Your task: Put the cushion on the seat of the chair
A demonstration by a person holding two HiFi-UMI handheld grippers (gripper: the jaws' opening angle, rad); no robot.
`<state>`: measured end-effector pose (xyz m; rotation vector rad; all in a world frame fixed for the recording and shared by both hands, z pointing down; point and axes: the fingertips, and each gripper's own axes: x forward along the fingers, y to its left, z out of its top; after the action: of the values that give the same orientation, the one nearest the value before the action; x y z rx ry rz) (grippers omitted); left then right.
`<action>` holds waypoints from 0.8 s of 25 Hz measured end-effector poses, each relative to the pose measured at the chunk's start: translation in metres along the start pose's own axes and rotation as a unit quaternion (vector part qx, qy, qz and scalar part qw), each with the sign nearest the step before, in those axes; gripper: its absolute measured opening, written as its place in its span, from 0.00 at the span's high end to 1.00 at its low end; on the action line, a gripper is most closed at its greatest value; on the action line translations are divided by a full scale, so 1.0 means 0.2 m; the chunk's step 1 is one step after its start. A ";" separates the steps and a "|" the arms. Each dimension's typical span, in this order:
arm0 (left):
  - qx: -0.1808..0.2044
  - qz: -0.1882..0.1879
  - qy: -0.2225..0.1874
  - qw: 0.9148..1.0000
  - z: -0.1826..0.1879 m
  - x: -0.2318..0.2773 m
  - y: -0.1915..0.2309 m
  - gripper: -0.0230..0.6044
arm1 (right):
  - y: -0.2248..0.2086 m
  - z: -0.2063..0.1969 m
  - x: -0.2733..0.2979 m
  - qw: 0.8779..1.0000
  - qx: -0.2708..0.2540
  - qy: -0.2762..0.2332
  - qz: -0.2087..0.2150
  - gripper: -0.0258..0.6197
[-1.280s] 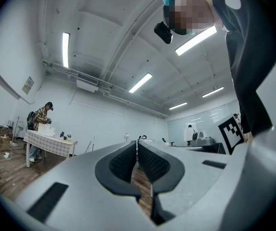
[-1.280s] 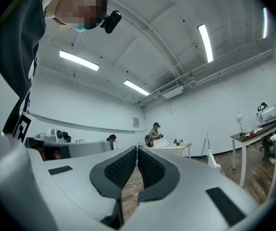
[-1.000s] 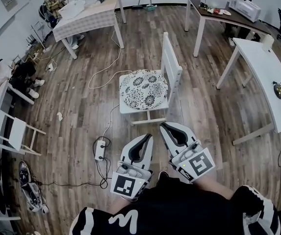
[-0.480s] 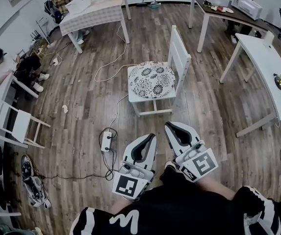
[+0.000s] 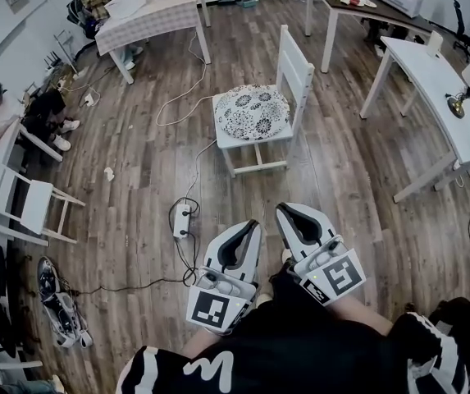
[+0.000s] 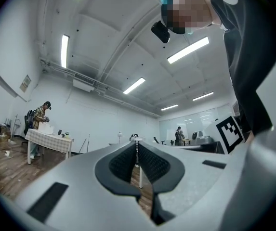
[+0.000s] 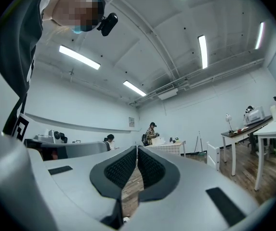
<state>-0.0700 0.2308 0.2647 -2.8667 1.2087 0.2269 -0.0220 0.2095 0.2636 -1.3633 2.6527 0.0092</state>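
The cushion (image 5: 253, 112) is round and flat, white with a dense dark floral pattern. It lies on the seat of the white wooden chair (image 5: 295, 62) and covers nearly the whole seat, its far edge close to the slatted backrest. The chair stands alone on the plank floor near the middle of the room, well apart from both grippers. A white power strip (image 5: 182, 220) lies on the floor between the chair and the person.

The left gripper (image 5: 253, 225) sits low in the head view, close to the person's body, pointing toward the chair. Its own view shows the ribbed dark pads pressed together with nothing between them. The right gripper (image 5: 284, 209) is just beside it, its jaws likewise closed and empty.

Farther out, a table with a checked cloth (image 5: 148, 16) stands at the upper left, a long white table (image 5: 431, 80) with a small lamp (image 5: 456, 101) at the right, and a second white chair (image 5: 29, 208) by the left wall
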 end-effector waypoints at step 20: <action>-0.009 -0.014 -0.020 1.000 0.11 -0.17 -0.28 0.94 | 0.20 0.13 -0.28 1.000 -0.025 -0.004 0.005 0.92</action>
<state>-0.0552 0.2963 0.2466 -2.8775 1.1658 0.2955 -0.0185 0.2809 0.2426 -1.3629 2.6698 0.0808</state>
